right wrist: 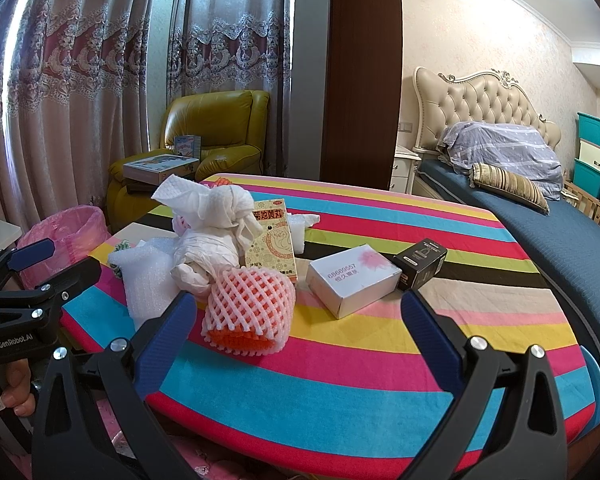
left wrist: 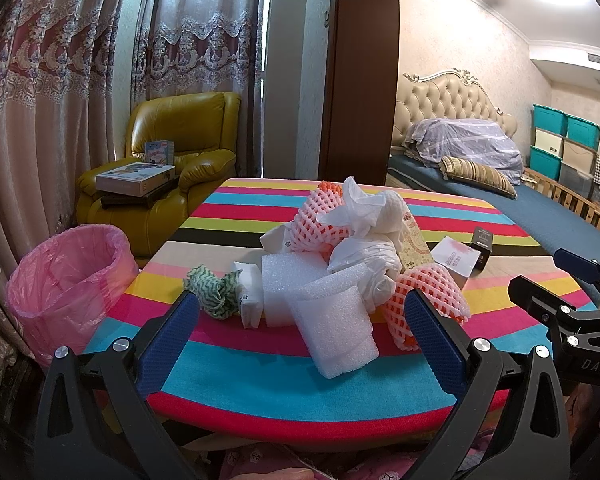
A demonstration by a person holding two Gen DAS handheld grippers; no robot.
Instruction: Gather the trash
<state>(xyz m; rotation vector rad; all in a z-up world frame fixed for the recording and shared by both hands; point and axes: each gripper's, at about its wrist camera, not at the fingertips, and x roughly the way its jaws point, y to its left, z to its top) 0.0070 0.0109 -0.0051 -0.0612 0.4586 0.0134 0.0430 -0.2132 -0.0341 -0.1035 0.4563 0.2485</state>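
Crumpled white tissue (left wrist: 364, 208), white foam sheets (left wrist: 332, 320) and pink-orange foam fruit nets (right wrist: 248, 308) lie heaped just ahead of the fingers; a pink-lined bin (left wrist: 72, 280) stands left.

Bare striped tabletop (right wrist: 340, 380) along the near edge and across the right half, free for passage. Blocked at left centre by heaped trash: white foam sheet (left wrist: 336, 328), foam fruit net (right wrist: 248, 312), crumpled tissue (right wrist: 208, 216). Beyond, white box (right wrist: 352, 280) and black box (right wrist: 420, 262), just apart. Pink-lined bin (left wrist: 68, 284) open beside the left edge.

"68669557" on white box (right wrist: 352, 280)
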